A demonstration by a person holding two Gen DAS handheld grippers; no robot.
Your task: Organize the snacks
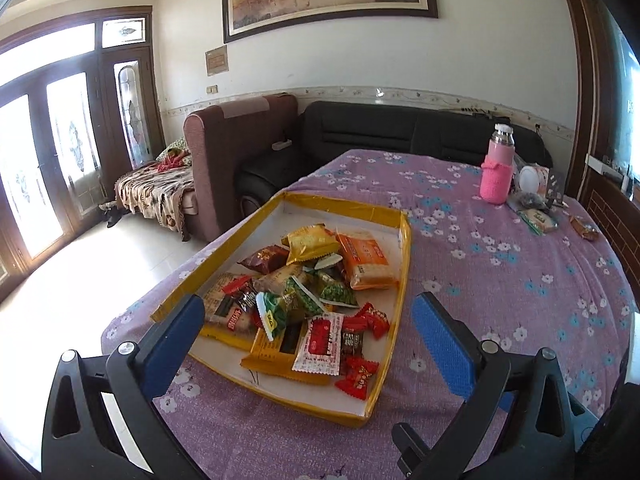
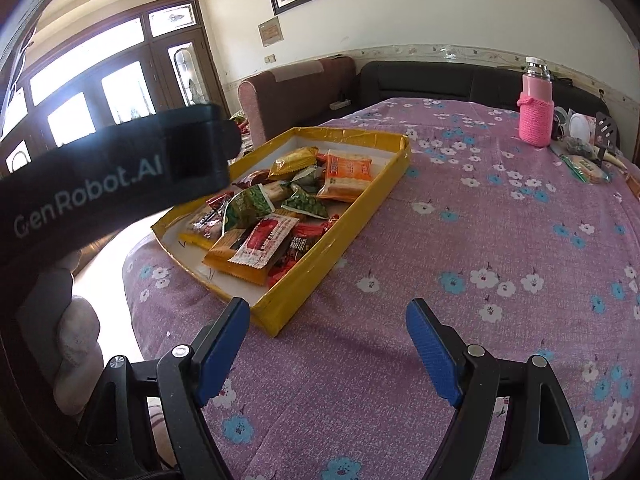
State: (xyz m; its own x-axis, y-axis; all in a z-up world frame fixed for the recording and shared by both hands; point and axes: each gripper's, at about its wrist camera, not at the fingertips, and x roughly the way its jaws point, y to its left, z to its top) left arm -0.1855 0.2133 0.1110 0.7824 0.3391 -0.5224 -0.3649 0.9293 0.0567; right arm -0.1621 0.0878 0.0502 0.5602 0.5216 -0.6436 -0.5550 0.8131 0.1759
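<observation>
A yellow-rimmed cardboard tray (image 1: 405,256) (image 2: 360,208) lies on the purple flowered tablecloth (image 1: 500,280) near the table's left edge. It holds several snack packets: an orange cracker pack (image 1: 366,260) (image 2: 346,176), a gold pack (image 1: 312,242), green pea packs (image 1: 336,290) (image 2: 306,202), a red-and-white packet (image 1: 320,340) (image 2: 266,244) and red candies (image 1: 358,372). My left gripper (image 1: 310,304) hangs wide open over the tray's near half, touching no packet. Its black body (image 2: 120,176) shows in the right wrist view. My right gripper (image 2: 328,306) is open above bare cloth, just right of the tray's near corner.
A pink bottle in a knitted sleeve (image 1: 498,172) (image 2: 536,112) stands at the table's far right, with a few packets (image 1: 538,218) (image 2: 588,166) beside it. Beyond the table are a black sofa (image 1: 400,132) and a maroon armchair (image 1: 236,152). The floor (image 1: 100,272) drops away on the left.
</observation>
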